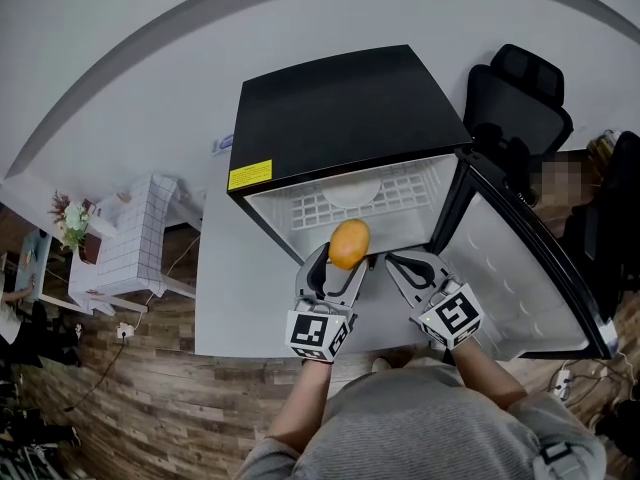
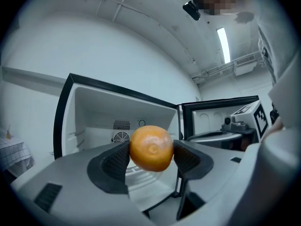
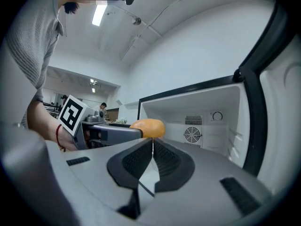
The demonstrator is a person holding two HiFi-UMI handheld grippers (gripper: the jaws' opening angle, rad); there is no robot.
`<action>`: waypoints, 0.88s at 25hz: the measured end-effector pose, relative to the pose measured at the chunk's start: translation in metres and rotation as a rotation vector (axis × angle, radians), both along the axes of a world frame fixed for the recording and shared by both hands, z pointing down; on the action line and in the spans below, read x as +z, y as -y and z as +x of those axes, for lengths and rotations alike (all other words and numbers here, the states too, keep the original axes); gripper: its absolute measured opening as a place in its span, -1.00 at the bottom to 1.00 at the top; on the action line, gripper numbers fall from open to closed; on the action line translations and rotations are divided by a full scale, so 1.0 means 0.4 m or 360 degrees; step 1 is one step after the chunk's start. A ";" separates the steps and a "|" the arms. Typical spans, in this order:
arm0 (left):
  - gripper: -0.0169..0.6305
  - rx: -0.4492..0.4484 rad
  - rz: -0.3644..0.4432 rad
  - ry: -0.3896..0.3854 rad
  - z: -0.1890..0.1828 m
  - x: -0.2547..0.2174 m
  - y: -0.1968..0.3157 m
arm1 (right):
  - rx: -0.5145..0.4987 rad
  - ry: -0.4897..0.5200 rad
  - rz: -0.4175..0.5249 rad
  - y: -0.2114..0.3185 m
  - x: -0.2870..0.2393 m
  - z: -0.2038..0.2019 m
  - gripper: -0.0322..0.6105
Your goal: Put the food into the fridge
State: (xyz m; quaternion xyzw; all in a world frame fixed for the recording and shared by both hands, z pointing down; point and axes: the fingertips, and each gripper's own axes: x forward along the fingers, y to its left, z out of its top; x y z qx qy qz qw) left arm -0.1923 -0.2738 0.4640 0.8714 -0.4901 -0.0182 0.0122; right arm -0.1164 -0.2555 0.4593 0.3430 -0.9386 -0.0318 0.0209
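A small black fridge stands with its door swung open to the right, showing a white interior with a wire shelf. My left gripper is shut on an orange, held just in front of the fridge opening; the left gripper view has the orange squeezed between both pads. My right gripper hovers beside it on the right, shut with nothing in it, its pads pressed together. In the right gripper view the orange shows to the left.
A small table with a checked cloth and flowers stands at the left. A black office chair is behind the fridge's door. Cables and a socket lie on the wooden floor.
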 end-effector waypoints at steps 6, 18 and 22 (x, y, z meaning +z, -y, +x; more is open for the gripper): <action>-0.01 -0.0046 -0.0042 0.0079 -0.019 0.031 0.084 | 0.0066 -0.0019 -0.0031 0.111 0.048 0.000 -0.86; -0.01 -0.0140 -0.0148 0.0166 -0.027 0.096 0.271 | 0.0137 0.0026 -0.0066 0.263 0.081 -0.012 -0.86; -0.01 -0.0138 -0.0202 0.0221 -0.003 0.124 0.328 | 0.0120 0.0014 -0.0060 0.277 0.083 -0.019 -0.86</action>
